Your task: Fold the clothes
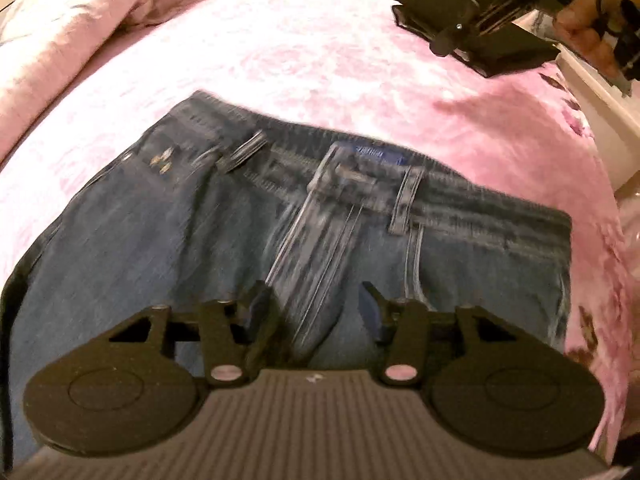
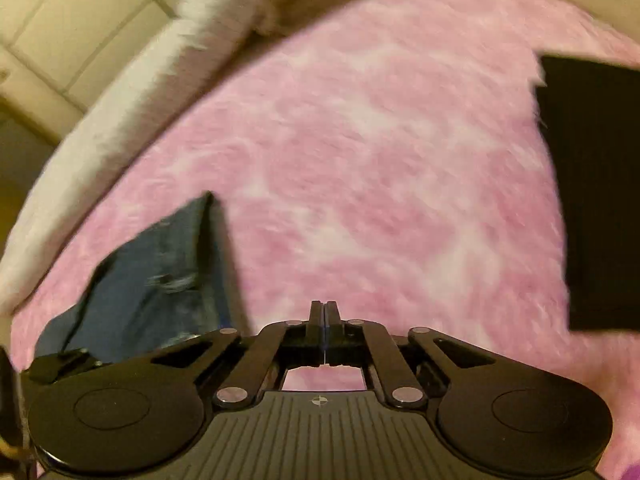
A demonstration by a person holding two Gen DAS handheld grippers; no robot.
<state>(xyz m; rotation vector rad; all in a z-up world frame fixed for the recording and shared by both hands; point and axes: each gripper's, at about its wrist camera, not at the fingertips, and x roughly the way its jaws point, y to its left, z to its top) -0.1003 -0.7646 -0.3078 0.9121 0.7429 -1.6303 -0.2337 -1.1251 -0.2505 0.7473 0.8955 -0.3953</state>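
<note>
Jeans (image 1: 248, 232) spread flat on the blanket (image 1: 320, 60), waistband away from the left gripper (image 1: 316, 308); right gripper (image 1: 472, 36) beyond, toward the right; folded dark cloth (image 2: 596, 200) right of the jeans, well apart.

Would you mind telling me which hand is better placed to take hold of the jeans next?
Left, probably. Its tongs are open right over the jeans below the waistband, while the right tongs are shut over bare pink blanket, off to the side.
</note>
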